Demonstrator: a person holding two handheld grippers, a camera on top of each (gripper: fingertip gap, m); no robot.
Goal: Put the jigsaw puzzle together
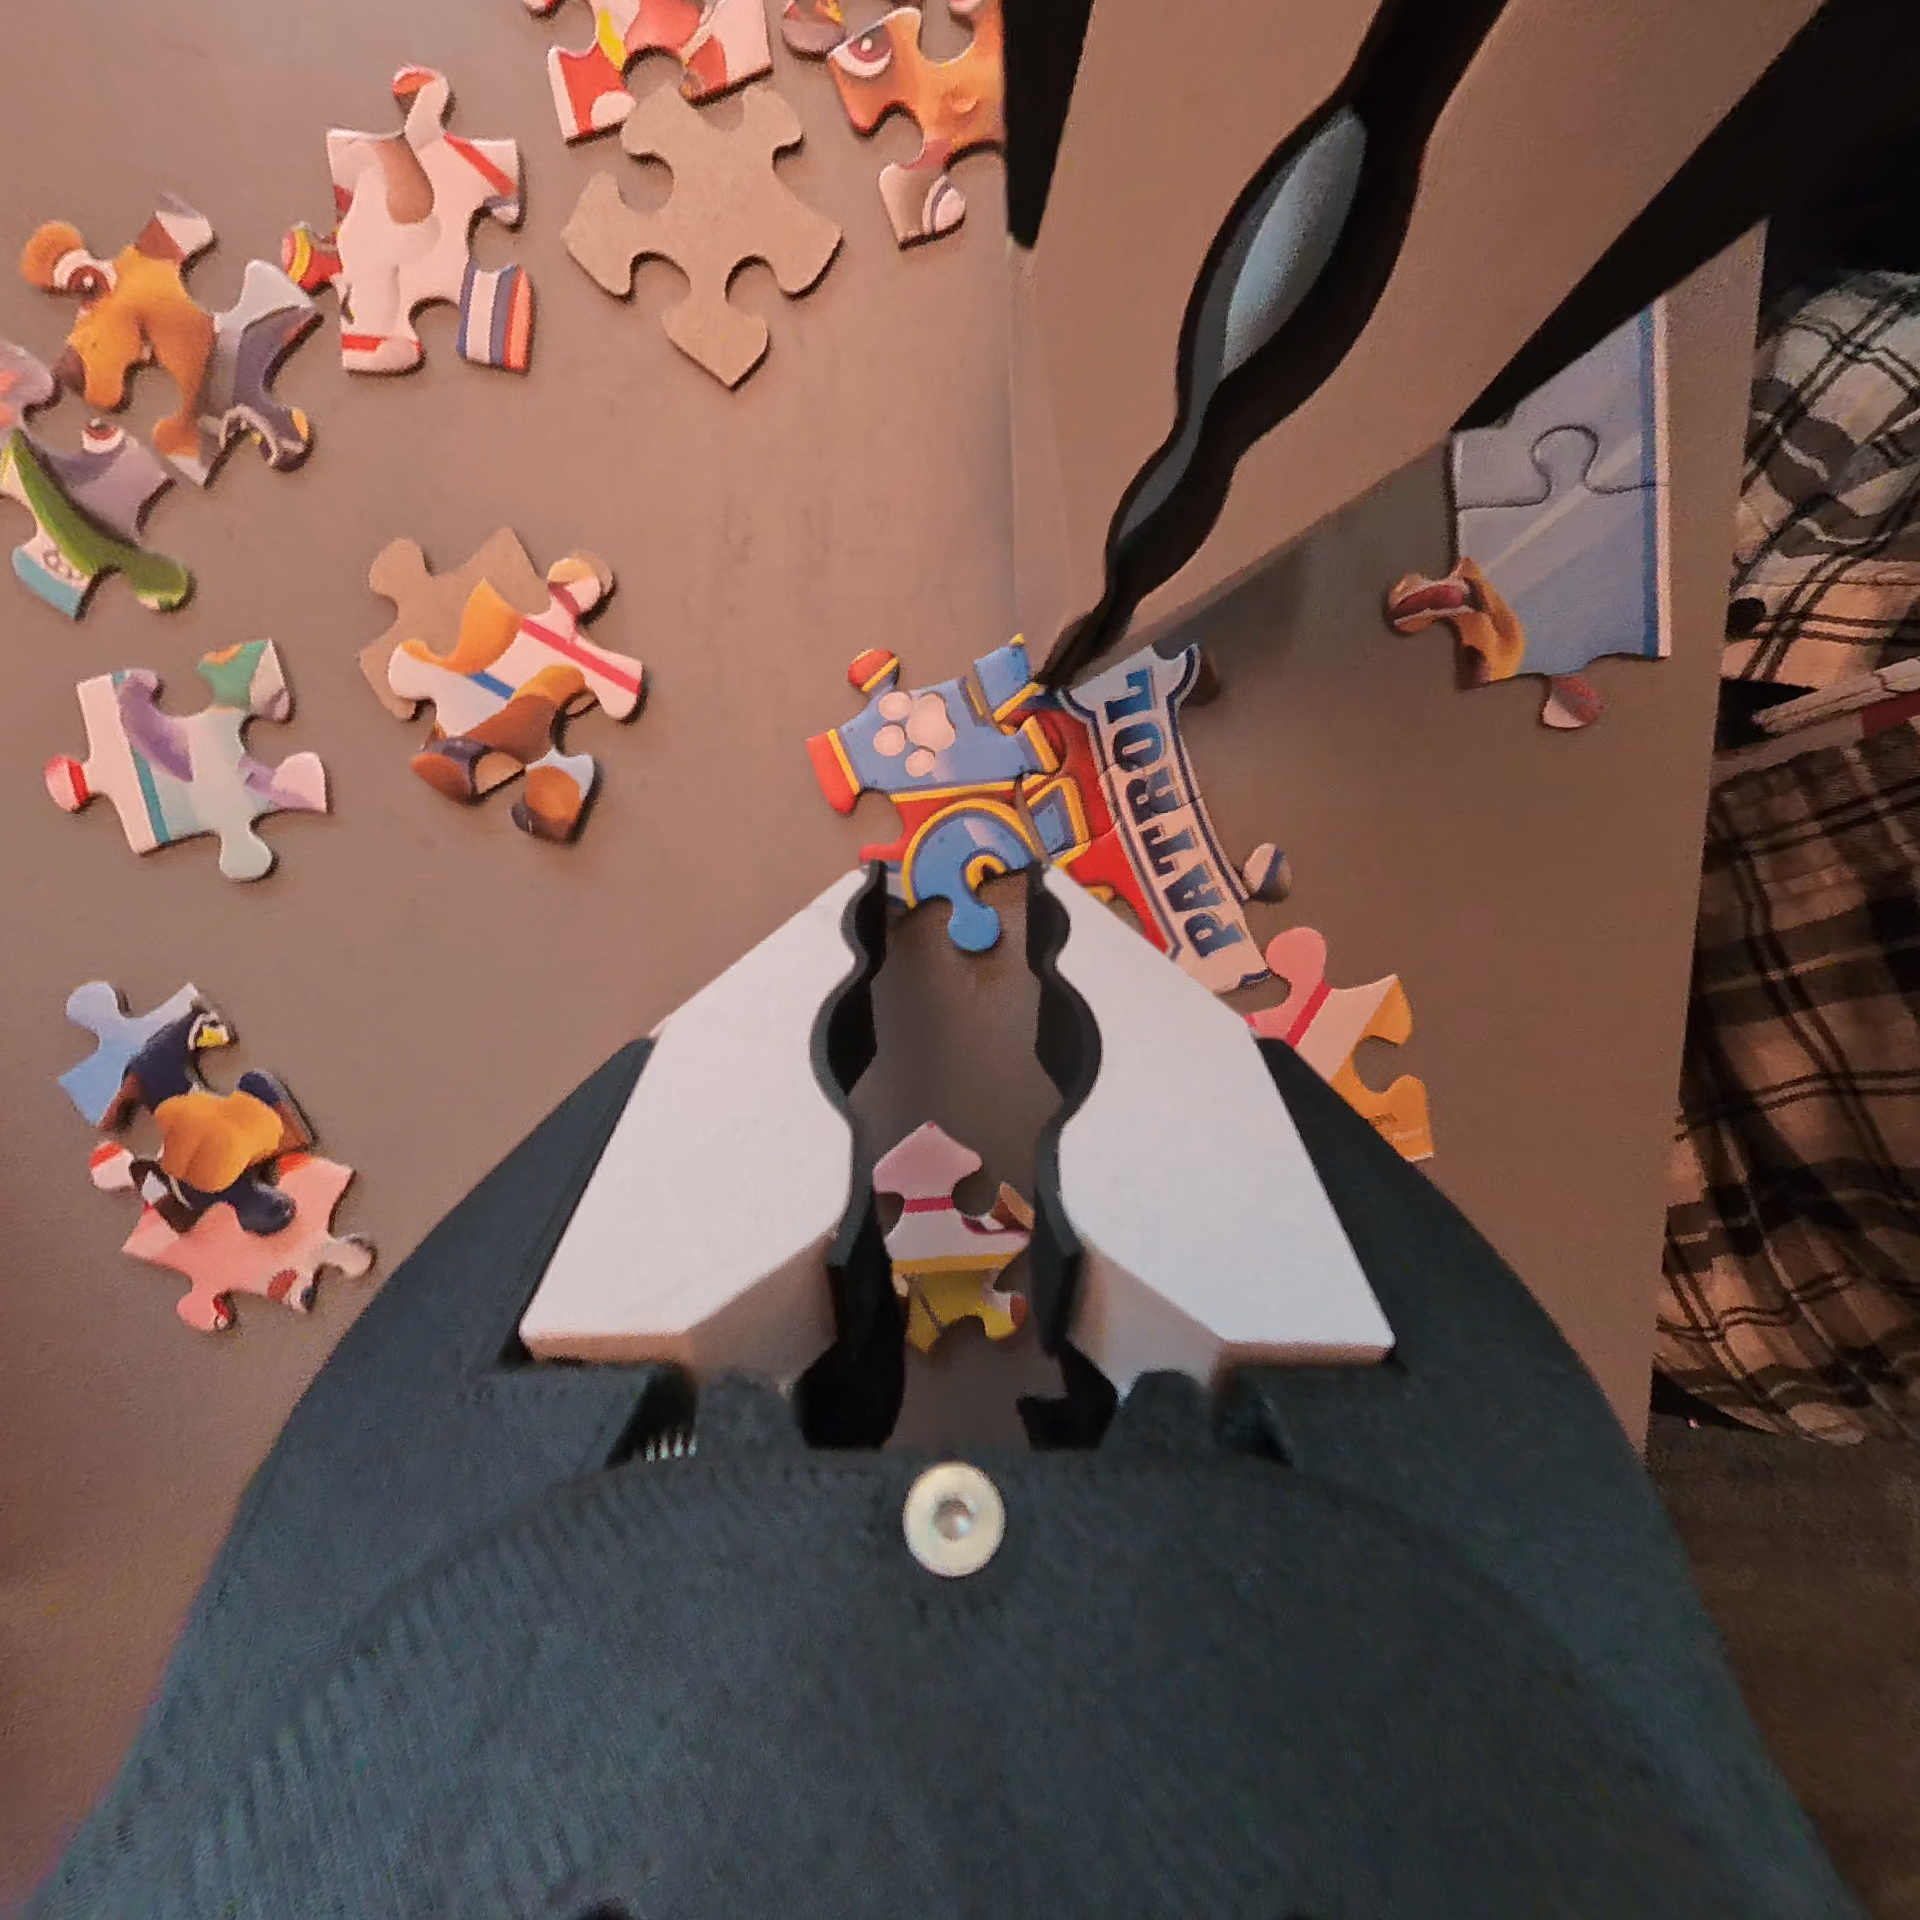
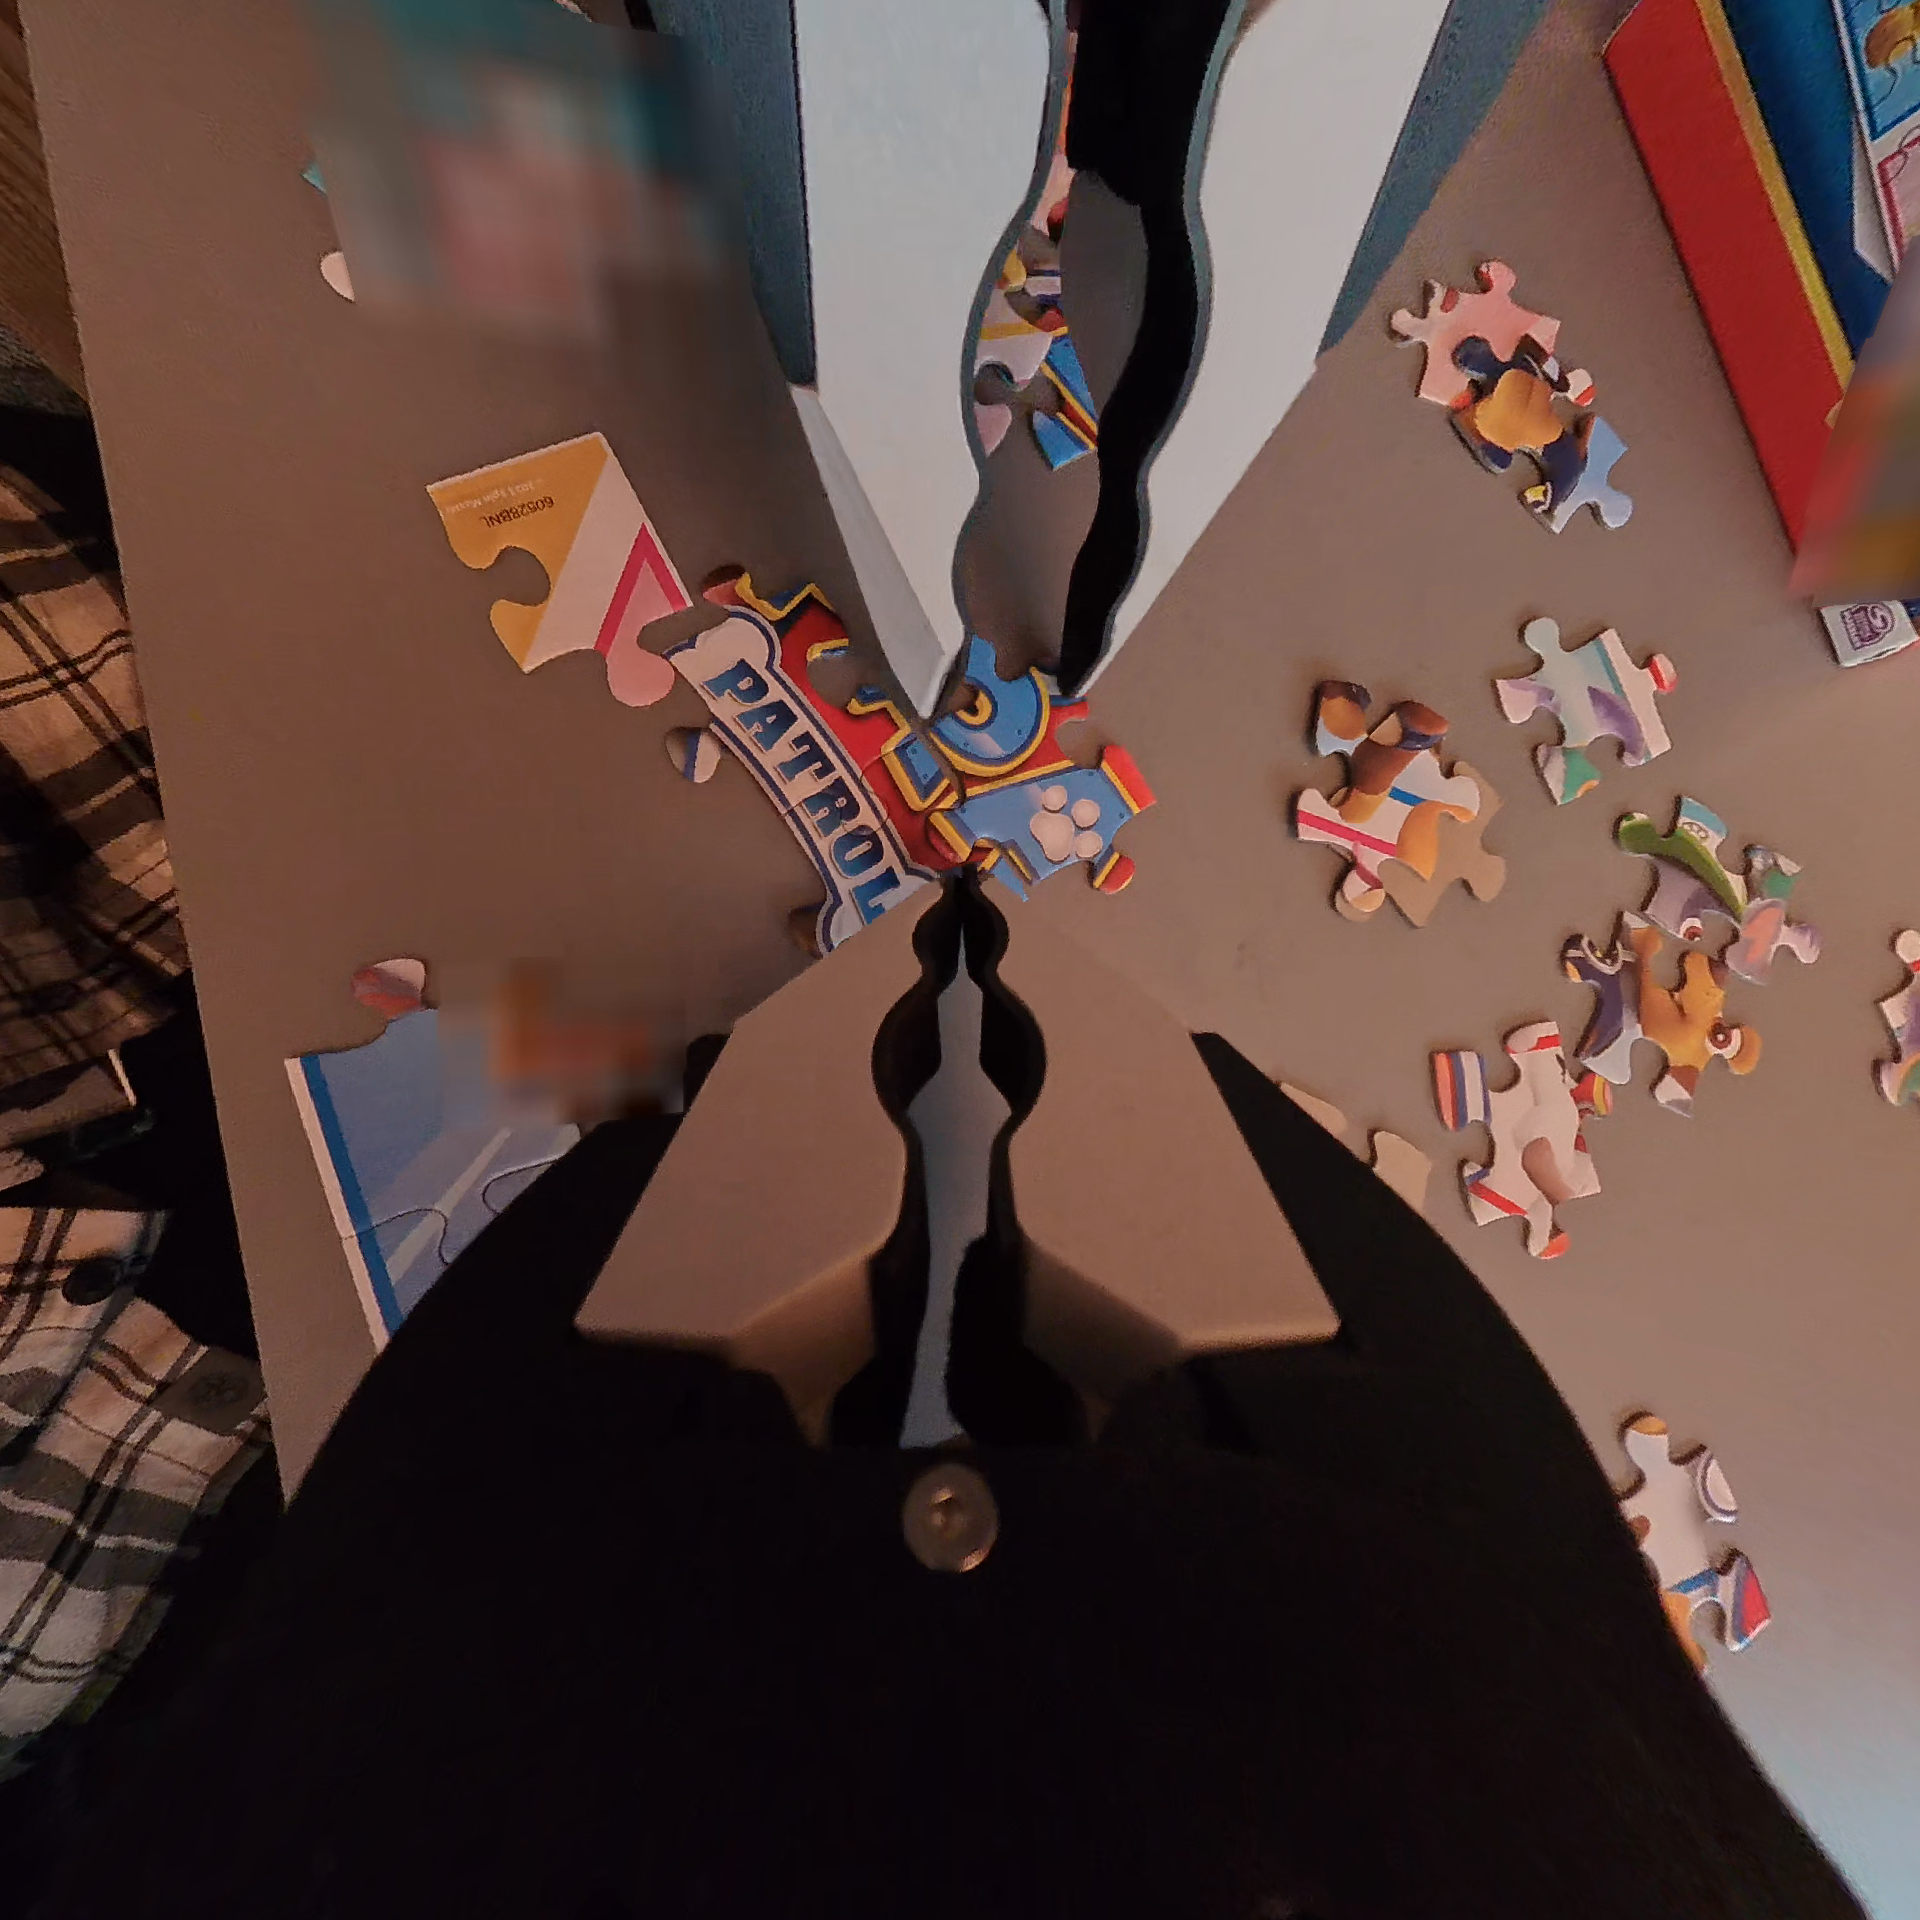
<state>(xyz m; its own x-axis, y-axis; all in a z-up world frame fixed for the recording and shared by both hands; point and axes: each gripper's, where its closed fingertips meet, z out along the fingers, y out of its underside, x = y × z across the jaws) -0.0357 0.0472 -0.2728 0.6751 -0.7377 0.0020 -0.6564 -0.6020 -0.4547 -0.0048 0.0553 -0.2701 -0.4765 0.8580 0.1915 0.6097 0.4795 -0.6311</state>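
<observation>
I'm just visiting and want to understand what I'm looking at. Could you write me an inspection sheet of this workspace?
Surface: grey table, flat, edge on one side.
Job's things: joined logo pieces mid-table; blue edge pieces near the edge; loose pieces spread about, one face-down.
Clutter: puzzle box at a corner.
Grippers: left gripper open, fingers at the logo pieces; right gripper shut, its tip touching the logo pieces from the opposite side; whether it grips a piece, cannot tell.
Cables: nothing seen.
Surroundings: plaid fabric beyond the table edge.
</observation>
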